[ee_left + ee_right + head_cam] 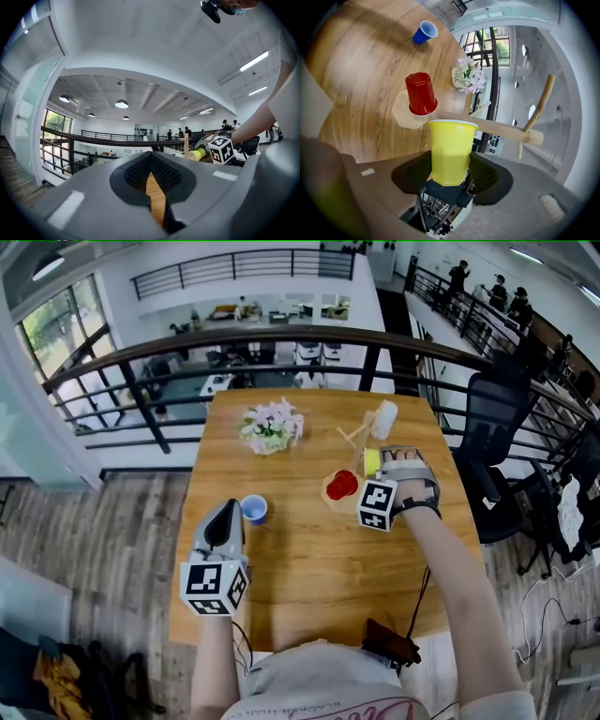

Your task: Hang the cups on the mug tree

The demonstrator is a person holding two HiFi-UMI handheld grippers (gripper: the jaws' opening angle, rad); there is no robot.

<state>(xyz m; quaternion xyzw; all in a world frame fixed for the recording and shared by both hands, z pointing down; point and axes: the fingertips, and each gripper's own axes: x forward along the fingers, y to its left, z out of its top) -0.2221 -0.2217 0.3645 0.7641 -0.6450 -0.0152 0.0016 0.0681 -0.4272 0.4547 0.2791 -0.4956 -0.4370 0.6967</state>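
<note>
The wooden mug tree stands on the table's far right part, and a white cup hangs on an upper branch. A red cup sits upside down low on the tree by its base. My right gripper is shut on a yellow cup, whose rim is against the tree's trunk. A blue cup stands on the table just right of my left gripper. The left gripper is shut and holds nothing.
A bunch of pale flowers sits at the table's far middle. A black railing runs behind the wooden table, and office chairs stand at the right.
</note>
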